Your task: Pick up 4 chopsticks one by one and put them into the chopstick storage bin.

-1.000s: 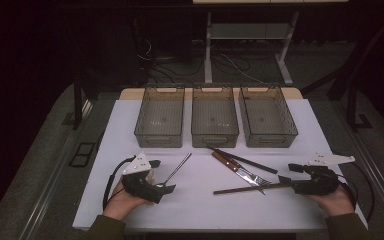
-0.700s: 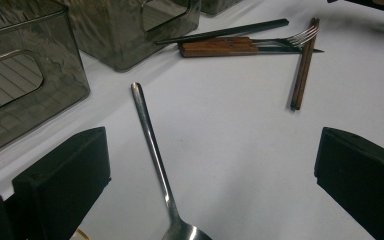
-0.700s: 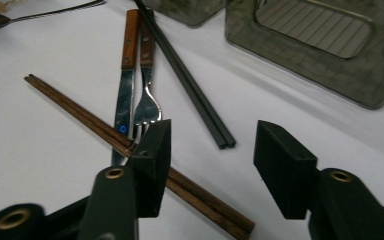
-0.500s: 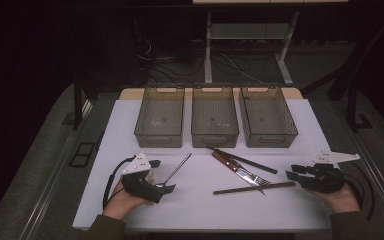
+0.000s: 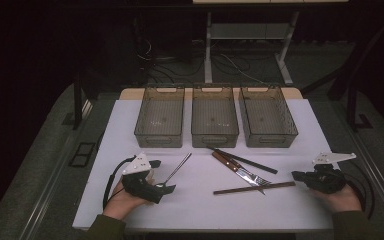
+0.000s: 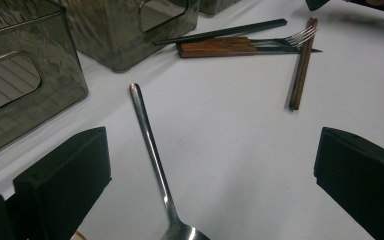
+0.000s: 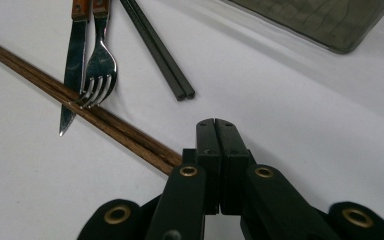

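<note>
The right gripper (image 7: pixel 215 125) has just been closing, and its two black jaws now meet flat against each other with nothing between them. In the right gripper view its tip stands just above the white table (image 7: pixel 305 110), and the near end of the pair of brown wooden chopsticks (image 7: pixel 105 125) runs in behind the jaws from the upper left; whether the jaws touch them cannot be told. In the high view the person's right hand (image 5: pixel 337 197) holds this gripper at the table's right edge, just beside the right end of the wooden chopsticks (image 5: pixel 254 188).

The steel fork with a reddish wooden handle (image 7: pixel 97 65) rests its tines on those chopsticks, with the matching wooden-handled knife (image 7: pixel 72 60) lying alongside it, and the pair of black chopsticks (image 7: pixel 157 50) lies close beside the fork.

The left gripper (image 6: pixel 210 175) has its jaws spread wide, one on each side of the long-handled steel spoon (image 6: pixel 152 150), whose handle points away toward the bins; the pads stand clear of it. In the high view the left hand (image 5: pixel 122 200) holds it near the table's front left.

Three empty smoky translucent plastic bins (image 5: pixel 215 122) stand side by side along the far edge.
</note>
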`<state>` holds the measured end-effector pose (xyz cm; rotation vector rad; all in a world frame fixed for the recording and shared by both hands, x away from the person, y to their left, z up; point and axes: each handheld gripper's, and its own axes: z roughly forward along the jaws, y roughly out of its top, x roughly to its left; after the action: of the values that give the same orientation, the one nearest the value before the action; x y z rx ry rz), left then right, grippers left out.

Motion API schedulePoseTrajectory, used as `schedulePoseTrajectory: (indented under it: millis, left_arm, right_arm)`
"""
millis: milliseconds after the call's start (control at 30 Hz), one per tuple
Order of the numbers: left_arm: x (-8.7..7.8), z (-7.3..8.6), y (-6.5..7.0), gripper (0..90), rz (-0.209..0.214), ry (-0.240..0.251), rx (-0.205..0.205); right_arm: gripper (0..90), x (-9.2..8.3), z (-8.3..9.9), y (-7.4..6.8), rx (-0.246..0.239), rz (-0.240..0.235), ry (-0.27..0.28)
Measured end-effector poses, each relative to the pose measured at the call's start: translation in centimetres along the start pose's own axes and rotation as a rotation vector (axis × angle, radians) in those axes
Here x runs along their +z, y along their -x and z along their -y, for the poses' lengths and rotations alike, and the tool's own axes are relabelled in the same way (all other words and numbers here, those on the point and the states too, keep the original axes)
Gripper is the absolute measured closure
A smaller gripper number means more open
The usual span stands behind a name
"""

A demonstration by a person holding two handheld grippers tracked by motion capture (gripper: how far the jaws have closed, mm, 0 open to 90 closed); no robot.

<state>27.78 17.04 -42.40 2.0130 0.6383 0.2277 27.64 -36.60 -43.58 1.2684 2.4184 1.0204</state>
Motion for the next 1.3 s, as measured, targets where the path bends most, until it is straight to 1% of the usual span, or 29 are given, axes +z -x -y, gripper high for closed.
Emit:
schedulePoseTrajectory:
  millis: [300,600,667,900,1300]
  left_arm:
    - [0.1,0.0,0.0,0.8,0.004,-0.010,0.008]
    - [0.2,0.0,0.1,0.7,0.006,-0.004,0.004]
    - [0.2,0.0,0.1,0.7,0.007,-0.007,0.005]
    - [0.1,0.0,0.1,0.7,0.006,-0.006,0.007]
    - [0.1,0.0,0.1,0.8,0.008,-0.007,0.007]
  right_arm:
    - [88.8,0.5,0.1,0.1,0.003,0.005,-0.015]
    - [88.9,1.0,0.1,-0.1,-0.001,0.012,-0.029]
    - [88.8,1.1,0.1,-0.1,0.005,0.013,-0.036]
    - [88.9,1.1,0.1,-0.1,0.003,0.016,-0.046]
    - [88.9,1.1,0.2,-0.1,0.001,0.014,-0.051]
